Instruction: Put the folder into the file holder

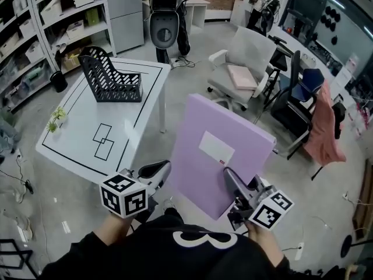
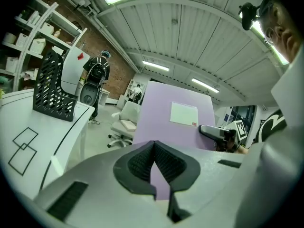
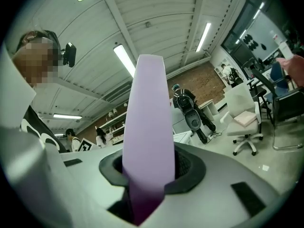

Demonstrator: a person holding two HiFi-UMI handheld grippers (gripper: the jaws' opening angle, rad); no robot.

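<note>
My right gripper (image 1: 228, 178) is shut on the lower right edge of a big lilac folder (image 1: 218, 142), which it holds upright in the air to the right of the white table (image 1: 76, 147). In the right gripper view the folder (image 3: 147, 122) runs edge-on between the jaws. It carries a white label (image 1: 216, 148). My left gripper (image 1: 165, 167) hangs beside the folder's lower left edge, its fingertips together and nothing gripped; its view shows the folder (image 2: 175, 120) face-on behind them. The black mesh file holder (image 1: 111, 74) stands at the table's far end, also visible as file holder (image 2: 52, 89).
A small potted plant (image 1: 56, 120) sits at the table's left edge and black tape rectangles (image 1: 104, 140) mark its top. A white office chair (image 1: 245, 69) and dark chairs with a pink cloth (image 1: 323, 130) stand right. Shelves (image 1: 35, 28) line the left; a person (image 1: 166, 10) stands behind.
</note>
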